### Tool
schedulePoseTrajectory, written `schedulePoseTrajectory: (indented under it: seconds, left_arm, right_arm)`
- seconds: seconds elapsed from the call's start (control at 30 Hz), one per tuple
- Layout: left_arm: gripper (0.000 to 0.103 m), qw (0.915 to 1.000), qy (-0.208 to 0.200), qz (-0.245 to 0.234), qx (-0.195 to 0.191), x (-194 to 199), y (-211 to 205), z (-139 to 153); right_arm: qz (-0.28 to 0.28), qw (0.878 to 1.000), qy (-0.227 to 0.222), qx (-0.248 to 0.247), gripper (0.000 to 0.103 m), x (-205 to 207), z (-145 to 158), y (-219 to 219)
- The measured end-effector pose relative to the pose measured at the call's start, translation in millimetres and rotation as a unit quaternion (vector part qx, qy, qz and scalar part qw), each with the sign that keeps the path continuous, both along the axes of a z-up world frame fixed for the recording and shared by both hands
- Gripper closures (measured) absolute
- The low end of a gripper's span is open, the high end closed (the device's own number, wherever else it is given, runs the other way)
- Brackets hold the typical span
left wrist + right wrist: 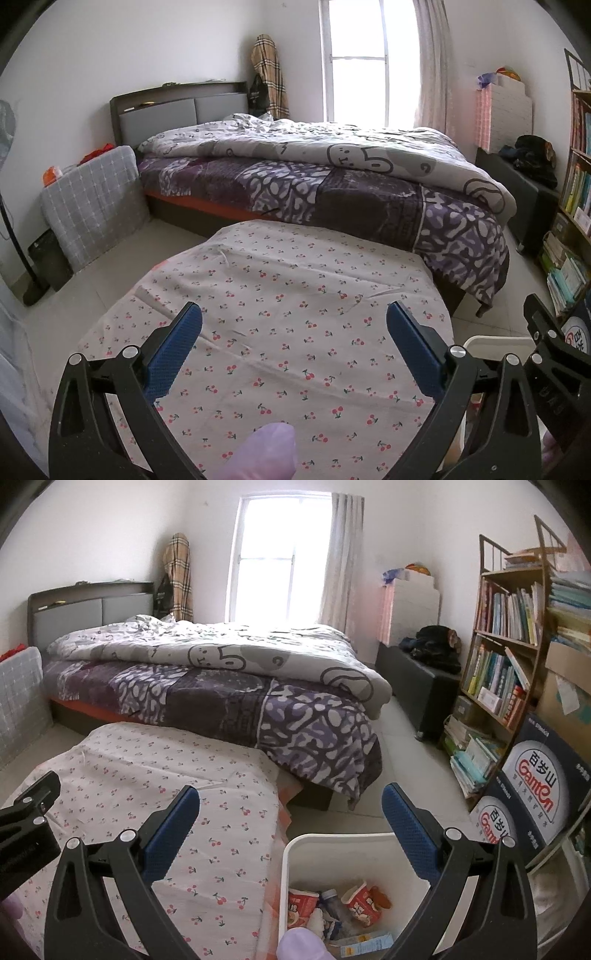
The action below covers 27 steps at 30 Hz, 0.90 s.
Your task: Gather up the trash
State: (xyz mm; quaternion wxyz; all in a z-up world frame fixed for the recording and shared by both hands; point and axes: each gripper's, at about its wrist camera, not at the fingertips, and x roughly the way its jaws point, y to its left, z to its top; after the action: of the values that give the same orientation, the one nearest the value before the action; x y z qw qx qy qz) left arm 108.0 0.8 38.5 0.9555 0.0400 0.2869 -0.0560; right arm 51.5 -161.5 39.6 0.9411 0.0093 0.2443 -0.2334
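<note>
Hovering over the cherry-print counter [295, 314], the left gripper [293, 343] is seen with its blue pads spread wide apart and nothing between them. The cloth surface under it is flat up to its far edge, which lies just beside the bed [332, 184]. The right gripper [290, 827] is likewise held wide apart and empty, above the counter's right edge and the white bin [354, 853] standing on the floor just beside that edge. Trash is seen inside the bin: red paper cups [360, 902], a plastic bottle [334, 904] and a flat carton [367, 943]. A strip of bare tiled floor [406, 746] is left between the bed and the bookshelf [506, 657], with printed boxes [535, 786] near the bin.
</note>
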Motion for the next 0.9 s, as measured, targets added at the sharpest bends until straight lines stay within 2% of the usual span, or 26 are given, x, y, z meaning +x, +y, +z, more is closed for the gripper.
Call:
schedulePoseTrajectory:
  seconds: [0.9]
  left_arm:
    - [0.007, 1.0, 0.003, -0.001, 0.003, -1.0, 0.9, -3.3]
  right_arm:
    - [-0.003, 1.0, -0.004, 0.002, 0.007, -1.8, 1.4, -2.5]
